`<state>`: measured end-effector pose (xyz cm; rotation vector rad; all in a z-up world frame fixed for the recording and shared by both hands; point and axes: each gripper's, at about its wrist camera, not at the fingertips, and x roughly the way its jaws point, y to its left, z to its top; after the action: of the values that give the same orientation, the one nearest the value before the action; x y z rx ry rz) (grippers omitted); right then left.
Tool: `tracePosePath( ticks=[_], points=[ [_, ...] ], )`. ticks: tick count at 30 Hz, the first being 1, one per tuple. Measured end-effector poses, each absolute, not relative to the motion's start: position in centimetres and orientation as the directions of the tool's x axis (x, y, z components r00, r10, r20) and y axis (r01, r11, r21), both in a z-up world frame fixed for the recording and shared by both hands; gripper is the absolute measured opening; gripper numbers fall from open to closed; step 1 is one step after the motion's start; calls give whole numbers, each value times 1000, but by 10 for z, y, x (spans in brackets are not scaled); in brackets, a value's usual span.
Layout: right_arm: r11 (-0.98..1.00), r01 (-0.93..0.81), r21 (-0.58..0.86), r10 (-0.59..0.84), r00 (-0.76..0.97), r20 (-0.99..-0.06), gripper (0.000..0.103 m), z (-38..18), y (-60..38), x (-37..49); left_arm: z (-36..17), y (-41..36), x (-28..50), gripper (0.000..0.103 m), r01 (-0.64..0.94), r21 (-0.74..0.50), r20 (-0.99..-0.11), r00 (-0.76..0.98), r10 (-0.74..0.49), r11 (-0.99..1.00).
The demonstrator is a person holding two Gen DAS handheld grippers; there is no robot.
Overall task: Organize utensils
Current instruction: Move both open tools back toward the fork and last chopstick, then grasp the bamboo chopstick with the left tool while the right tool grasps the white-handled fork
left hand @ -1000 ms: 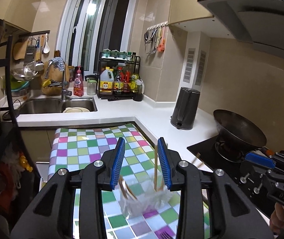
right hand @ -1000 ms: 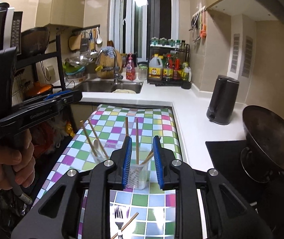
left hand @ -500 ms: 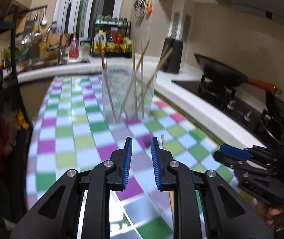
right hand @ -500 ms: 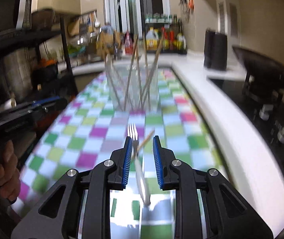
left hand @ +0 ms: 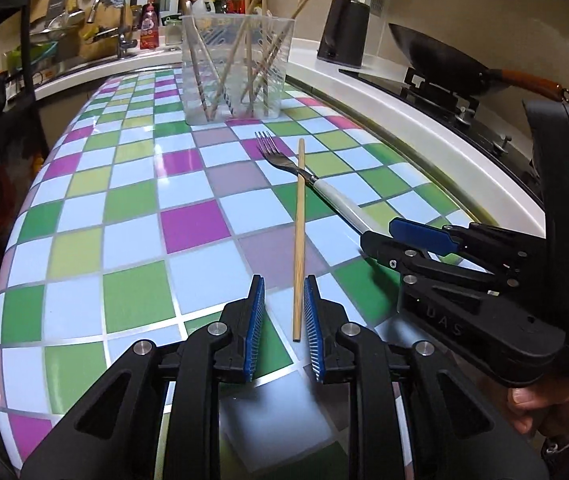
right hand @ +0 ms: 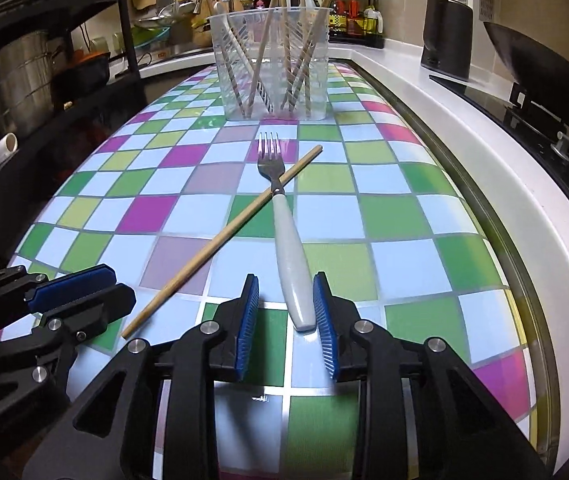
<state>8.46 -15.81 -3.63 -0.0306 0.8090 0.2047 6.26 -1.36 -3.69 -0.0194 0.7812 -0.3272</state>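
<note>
Left wrist view: on the checked table (left hand: 132,216), before the cup (left hand: 240,68), left gripper (left hand: 283,320) brackets the chopstick (left hand: 298,236) ungripped. Right gripper (right hand: 286,316), jaws opening, straddles the fork (right hand: 288,248) handle. Pickup step; next, both must close.

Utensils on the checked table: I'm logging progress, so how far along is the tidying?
Done: several chopsticks stand in the clear holder. In hand: the left gripper straddles the loose chopstick; the right gripper, opening, straddles the fork handle. Neither is gripped. Left: both go into the holder.
</note>
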Motion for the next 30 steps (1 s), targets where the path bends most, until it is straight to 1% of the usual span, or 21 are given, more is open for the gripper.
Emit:
tracePosePath(
  ticks=[8,11,12,13,14,15,16,23,30],
  points=[
    [981,-188,51,166,667,-726,30,-40,-160,90,-47,-26,64,21,289,-129,-714,637,-291,949],
    [981,-185,53,165,669,-725,25,-41,-161,92,-47,-32,65,21,296,-111,-716,639,-283,949],
    [981,-184,55,166,670,-724,19,-41,-162,92,-47,-33,66,21,299,-104,-717,639,-280,949],
    [981,-182,60,169,672,-721,19,-40,-163,92,-47,-35,66,21,303,-98,-718,638,-278,948],
    [982,-177,63,168,677,-717,19,-40,-163,91,-46,-35,67,20,303,-95,-719,638,-276,948],
    [983,-171,65,166,681,-713,18,-39,-164,91,-46,-34,68,12,296,-87,-720,641,-266,951],
    [984,-167,68,165,684,-710,18,-38,-165,90,-46,-34,68,7,286,-77,-720,646,-252,955],
    [986,-149,80,163,711,-684,17,-32,-167,77,-47,-16,68,7,260,-91,-713,657,-246,961],
    [989,-137,59,142,741,-657,17,-29,-166,66,-47,6,69,9,243,-110,-710,659,-247,964]
  ],
)
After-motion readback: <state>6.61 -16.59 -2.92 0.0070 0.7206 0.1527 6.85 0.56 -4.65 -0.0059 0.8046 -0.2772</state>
